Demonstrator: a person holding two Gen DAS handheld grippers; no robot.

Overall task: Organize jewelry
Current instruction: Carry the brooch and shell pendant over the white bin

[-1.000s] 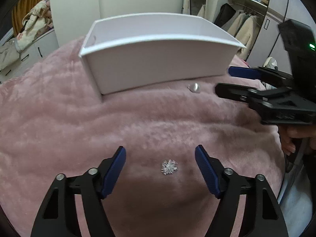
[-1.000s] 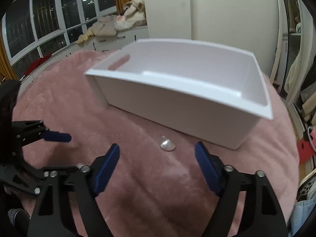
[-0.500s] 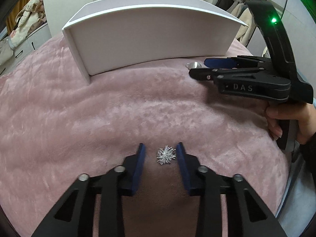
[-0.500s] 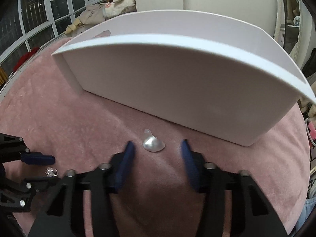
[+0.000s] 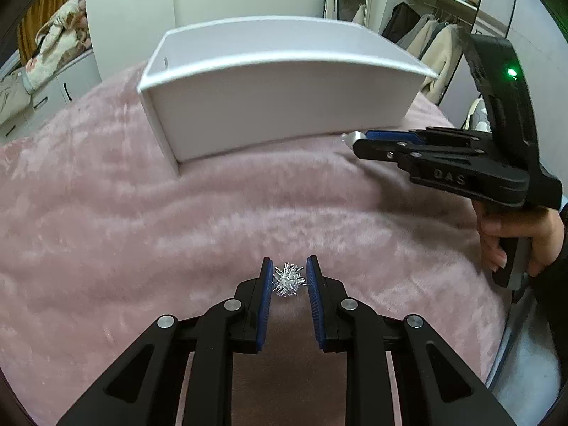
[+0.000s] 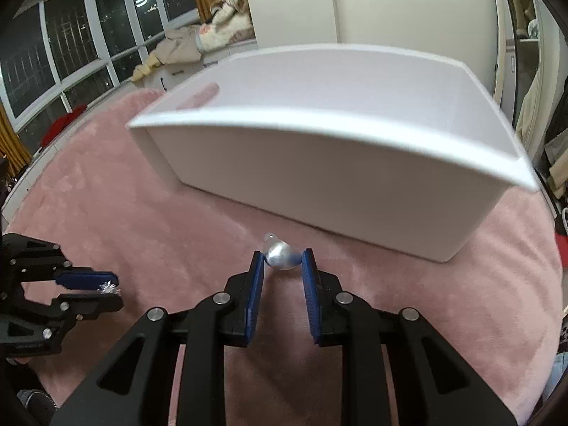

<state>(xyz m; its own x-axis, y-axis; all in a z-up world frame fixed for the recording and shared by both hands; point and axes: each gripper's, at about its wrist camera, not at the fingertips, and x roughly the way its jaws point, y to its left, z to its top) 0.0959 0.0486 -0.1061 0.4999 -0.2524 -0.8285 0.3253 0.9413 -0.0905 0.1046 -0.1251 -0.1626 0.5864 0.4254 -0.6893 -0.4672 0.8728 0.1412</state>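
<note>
My left gripper (image 5: pixel 288 273) is shut on a spiky silver snowflake-like jewel (image 5: pixel 287 279), held between its blue pads just above the pink plush cover (image 5: pixel 106 220). My right gripper (image 6: pixel 282 261) is shut on a rounded silver shell-shaped piece (image 6: pixel 278 255). A white open box (image 5: pixel 280 81) stands behind both; it also shows in the right wrist view (image 6: pixel 337 163). In the left wrist view the right gripper (image 5: pixel 358 140) is at the box's front right corner, the silver piece (image 5: pixel 349 137) at its tip. The left gripper (image 6: pixel 106 289) shows at the lower left of the right wrist view.
The pink plush cover (image 6: pixel 142 213) spreads over the whole surface and drops off at the right edge. Windows, curtains and piled clothes (image 6: pixel 198 39) lie behind on the left; a wardrobe with hanging coats (image 5: pixel 426 35) is on the right.
Both grippers have closed from wide open onto their pieces, the left on the spiky jewel, the right on the silver shell piece. Both views have since pulled back and up from the cover.
</note>
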